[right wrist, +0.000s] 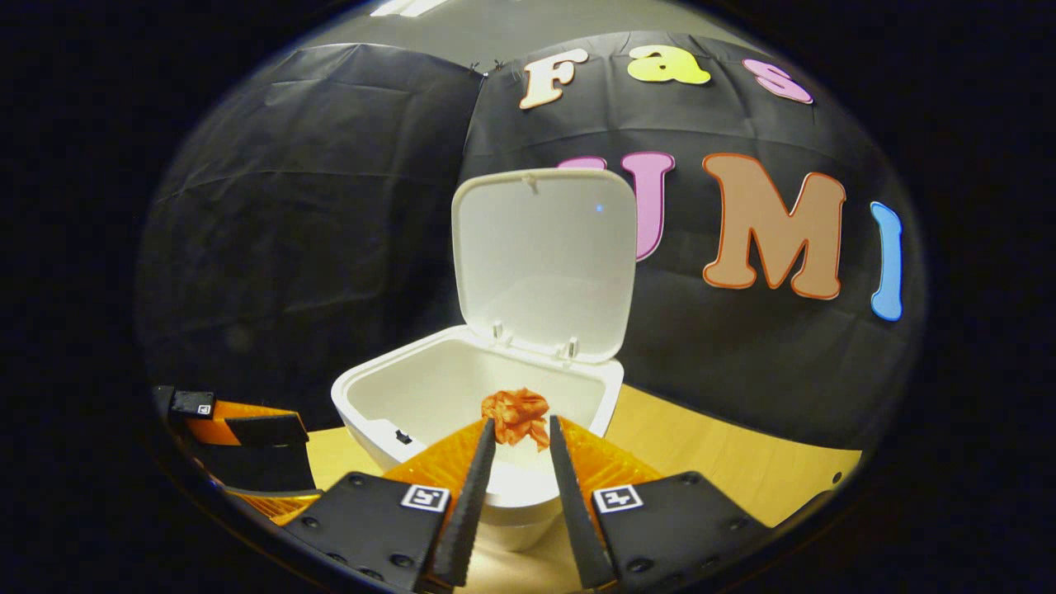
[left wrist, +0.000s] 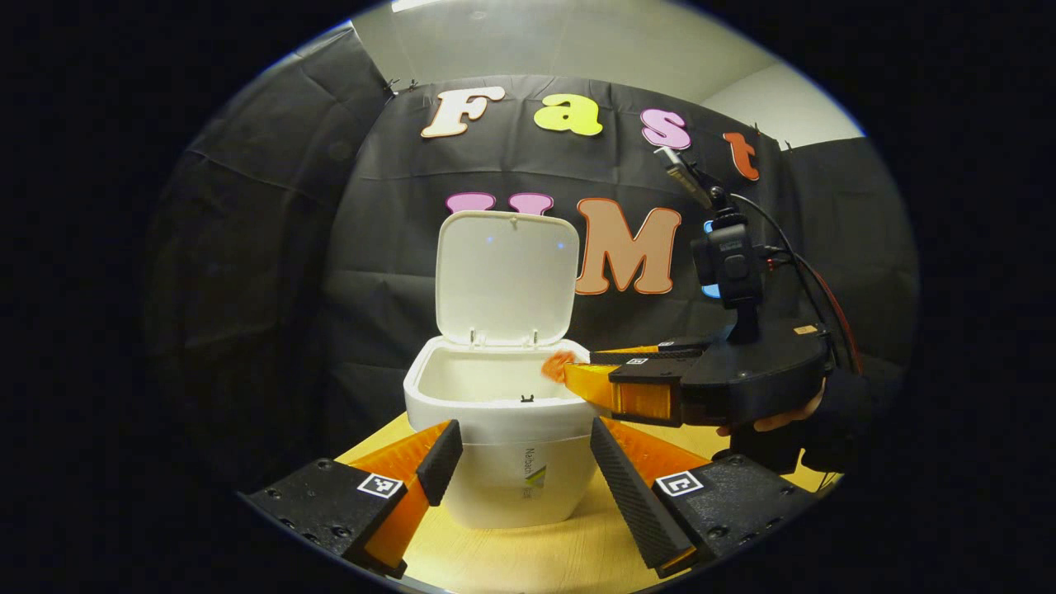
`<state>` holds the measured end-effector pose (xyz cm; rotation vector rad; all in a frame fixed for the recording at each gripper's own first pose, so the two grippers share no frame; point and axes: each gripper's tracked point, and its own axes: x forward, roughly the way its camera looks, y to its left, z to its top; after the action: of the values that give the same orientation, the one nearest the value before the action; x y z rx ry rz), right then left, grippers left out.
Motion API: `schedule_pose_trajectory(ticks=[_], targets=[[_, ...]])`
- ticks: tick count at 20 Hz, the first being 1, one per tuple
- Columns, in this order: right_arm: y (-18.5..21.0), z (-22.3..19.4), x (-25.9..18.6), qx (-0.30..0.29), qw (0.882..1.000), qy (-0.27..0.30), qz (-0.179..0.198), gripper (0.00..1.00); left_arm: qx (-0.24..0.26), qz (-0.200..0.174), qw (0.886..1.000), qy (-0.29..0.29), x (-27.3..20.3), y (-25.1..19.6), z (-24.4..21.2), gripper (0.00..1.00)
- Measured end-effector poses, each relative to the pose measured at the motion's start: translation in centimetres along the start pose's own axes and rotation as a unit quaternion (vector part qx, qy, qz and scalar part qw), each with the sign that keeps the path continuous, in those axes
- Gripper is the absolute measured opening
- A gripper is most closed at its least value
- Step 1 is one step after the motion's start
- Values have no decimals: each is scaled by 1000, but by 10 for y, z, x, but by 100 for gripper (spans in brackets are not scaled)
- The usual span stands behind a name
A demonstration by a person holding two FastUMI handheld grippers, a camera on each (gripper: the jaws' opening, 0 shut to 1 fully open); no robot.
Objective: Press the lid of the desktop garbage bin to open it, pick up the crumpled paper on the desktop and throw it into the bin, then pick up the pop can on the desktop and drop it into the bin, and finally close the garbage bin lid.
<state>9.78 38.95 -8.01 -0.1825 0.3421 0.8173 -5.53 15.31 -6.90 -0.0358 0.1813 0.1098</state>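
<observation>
Bin (right wrist: pixel 429 396) on the wooden desktop (right wrist: pixel 709 450), white, lid (right wrist: pixel 544 256) swung upright at the rear hinge, mouth open. Right gripper (right wrist: pixel 518 433) reached over the bin's front rim, fingers clamped on the crumpled orange paper (right wrist: pixel 516 415), held above the bin's opening; seen from the left gripper view, paper (left wrist: pixel 559 365) just over the bin's right rim. Left gripper (left wrist: pixel 521 462) low before the bin's front wall, fingers wide apart, holding nothing.
</observation>
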Motion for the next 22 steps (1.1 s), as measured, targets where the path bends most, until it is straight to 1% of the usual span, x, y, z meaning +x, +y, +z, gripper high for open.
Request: schedule_pose_trajectory(ticks=[1,2,3,4,5,6,7,8,9,10,12,15,17,19,22], targets=[[-3,1,-3,-7,1000,-4,-9,61,0,-2,1000,1,1,-1,0,95],[-5,1,-5,-10,1000,-5,-13,67,0,-5,1000,0,1,-3,-1,95],[-8,3,-8,-10,1000,-7,-17,77,1,-8,1000,0,2,-5,0,95],[-12,7,-13,-10,1000,-13,-24,78,1,-14,1000,-1,3,-10,0,95],[-18,12,-20,-14,999,-24,-34,84,2,-20,1000,-2,5,-15,1,95],[-23,19,-29,-20,998,-39,-43,80,3,-26,1000,-3,7,-21,2,95],[-30,28,-39,-30,996,-57,-55,86,3,-34,999,-4,8,-28,2,95],[-38,38,-52,-41,994,-76,-68,80,4,-42,999,-5,8,-36,2,95],[-46,47,-64,-52,991,-94,-81,86,4,-51,999,-6,10,-44,3,95],[-53,53,-76,-60,988,-110,-91,80,5,-60,998,-6,12,-53,2,95],[-69,58,-102,-69,983,-128,-111,80,5,-79,997,-4,14,-72,0,95],[-103,52,-140,-59,977,-137,-149,80,5,-108,994,4,16,-104,-7,95],[-132,42,-172,-47,972,-140,-182,80,6,-129,992,7,16,-126,-13,95],[-163,33,-205,-37,964,-142,-220,81,9,-146,989,16,17,-146,-25,95],[-210,11,-257,-18,951,-139,-277,81,19,-162,986,34,17,-172,-44,95]])
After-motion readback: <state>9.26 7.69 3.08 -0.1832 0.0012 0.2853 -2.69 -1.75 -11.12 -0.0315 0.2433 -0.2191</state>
